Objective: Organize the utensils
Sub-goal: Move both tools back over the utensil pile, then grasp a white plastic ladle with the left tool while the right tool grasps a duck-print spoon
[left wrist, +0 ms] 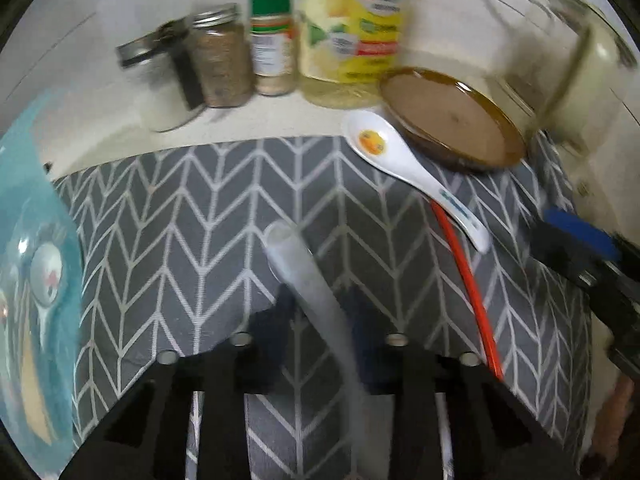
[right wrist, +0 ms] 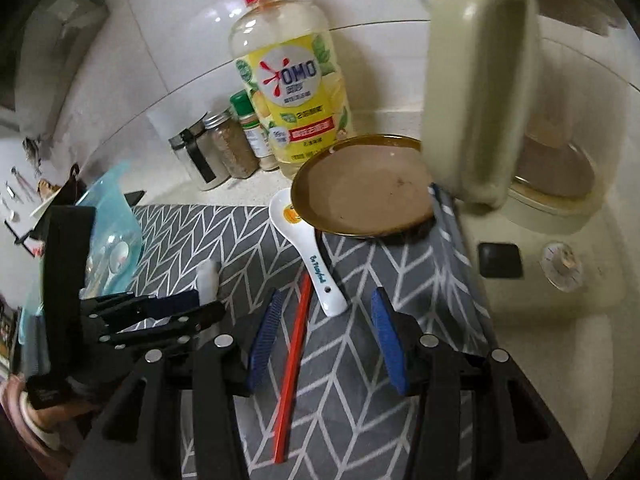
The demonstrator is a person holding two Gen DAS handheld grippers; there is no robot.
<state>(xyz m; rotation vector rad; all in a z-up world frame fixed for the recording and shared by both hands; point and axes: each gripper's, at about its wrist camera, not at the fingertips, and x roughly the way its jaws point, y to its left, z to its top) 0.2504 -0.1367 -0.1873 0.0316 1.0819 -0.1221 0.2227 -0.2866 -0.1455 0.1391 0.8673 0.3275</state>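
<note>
We saw left gripper [left wrist: 318, 312] clamped on translucent white utensil handle [left wrist: 298, 268] over grey chevron mat [left wrist: 180, 216]. Right gripper [right wrist: 326, 340] hung part-open, empty, astride red chopstick [right wrist: 294, 364] on mat. White soup spoon [right wrist: 310, 248] lay on mat, bowl touching brown plate [right wrist: 364, 196] at mat's far edge.

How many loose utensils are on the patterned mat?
3. A white soup spoon lies with its bowl by the brown plate; a red chopstick lies beside it; a translucent white utensil sits between the left tool's fingers. Others may be hidden.
</note>
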